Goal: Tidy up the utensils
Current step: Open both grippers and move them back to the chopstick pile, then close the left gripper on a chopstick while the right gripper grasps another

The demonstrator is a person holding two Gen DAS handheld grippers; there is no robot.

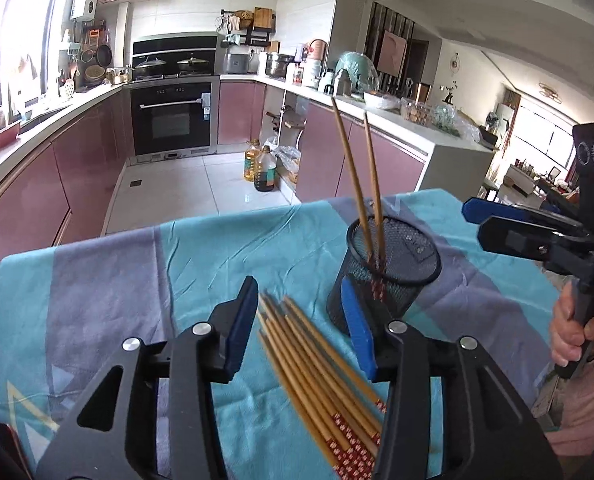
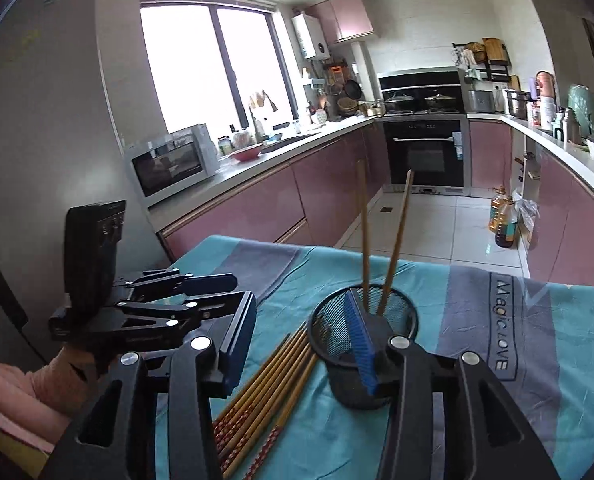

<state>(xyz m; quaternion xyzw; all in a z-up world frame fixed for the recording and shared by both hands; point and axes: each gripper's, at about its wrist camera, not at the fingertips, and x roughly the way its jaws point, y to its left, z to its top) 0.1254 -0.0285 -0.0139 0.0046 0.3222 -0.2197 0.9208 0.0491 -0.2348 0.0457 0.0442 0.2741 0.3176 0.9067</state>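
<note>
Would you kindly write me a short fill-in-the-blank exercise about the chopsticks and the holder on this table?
1. The number of chopsticks standing in the black mesh holder is ____.
2. The loose chopsticks lie on a cloth whose main colour is ____.
3. The left tool has its jaws ____, with nothing gripped.
4. The words printed on the cloth are Magic ____.

Missing words: two; turquoise; open; LOVE

You see a black metal mesh holder, matt wooden chopsticks at the lower centre, on a creased cloth; glossy cabinet fronts behind.
</note>
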